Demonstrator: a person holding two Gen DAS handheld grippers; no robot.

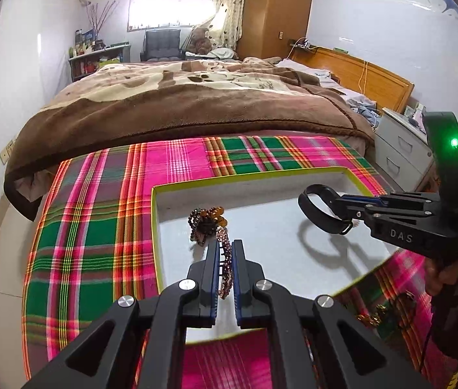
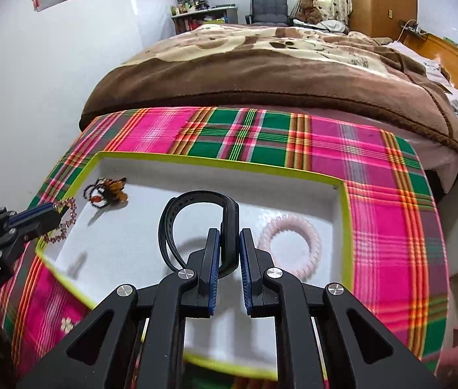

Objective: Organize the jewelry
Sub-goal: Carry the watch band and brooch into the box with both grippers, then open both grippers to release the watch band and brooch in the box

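Over the tray [image 1: 164, 207], left gripper [image 1: 225, 253] clamps a beaded bracelet [image 1: 225, 259].

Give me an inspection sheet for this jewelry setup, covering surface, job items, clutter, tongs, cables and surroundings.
Surface: plaid cloth on the bed, under a white tray with a yellow-green rim.
Job's things: dark and amber bead cluster and pink coil ring lying in the tray.
Clutter: nothing seen.
Tongs: left tongs shut on a purple bead bracelet; right tongs shut on a black band.
Cables: yellow cord at the headboard.
Surroundings: brown blanket, wardrobe, drawer unit.
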